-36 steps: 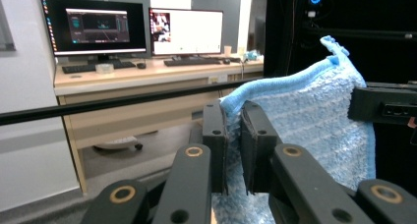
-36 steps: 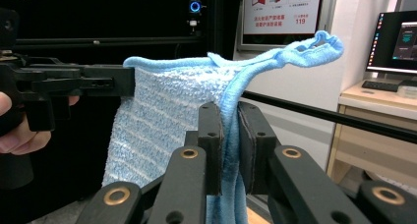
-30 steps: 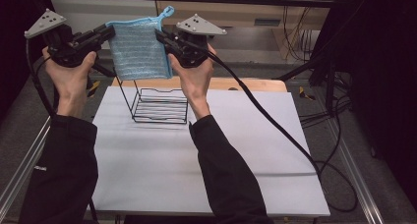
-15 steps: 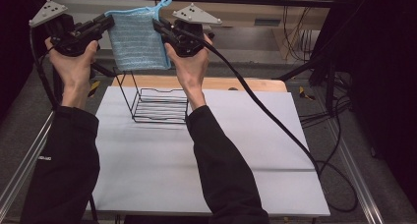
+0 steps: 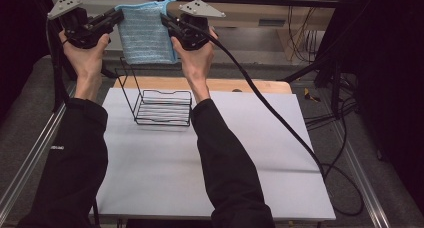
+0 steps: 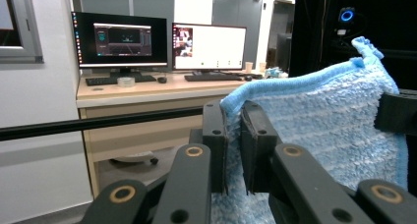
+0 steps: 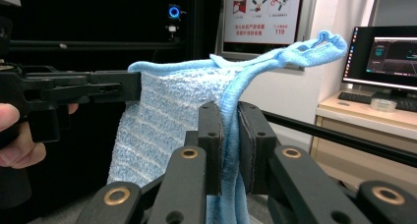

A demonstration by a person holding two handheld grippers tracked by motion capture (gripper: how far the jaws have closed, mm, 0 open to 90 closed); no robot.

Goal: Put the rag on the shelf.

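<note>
The bench [image 5: 250, 153] carries a wire rack [image 5: 159, 104]. Above it, the blue towel [image 5: 146, 35] is held spread, its top corners clamped by the left tongs [image 5: 118, 17] and right tongs [image 5: 166, 21]. A shallow corner grip could slip, dropping the towel beside the rack.

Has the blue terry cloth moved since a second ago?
Yes. The blue terry cloth has risen and drifted slightly left in the high view: more open gap shows between its lower edge and the black wire rack, which stayed put.
</note>
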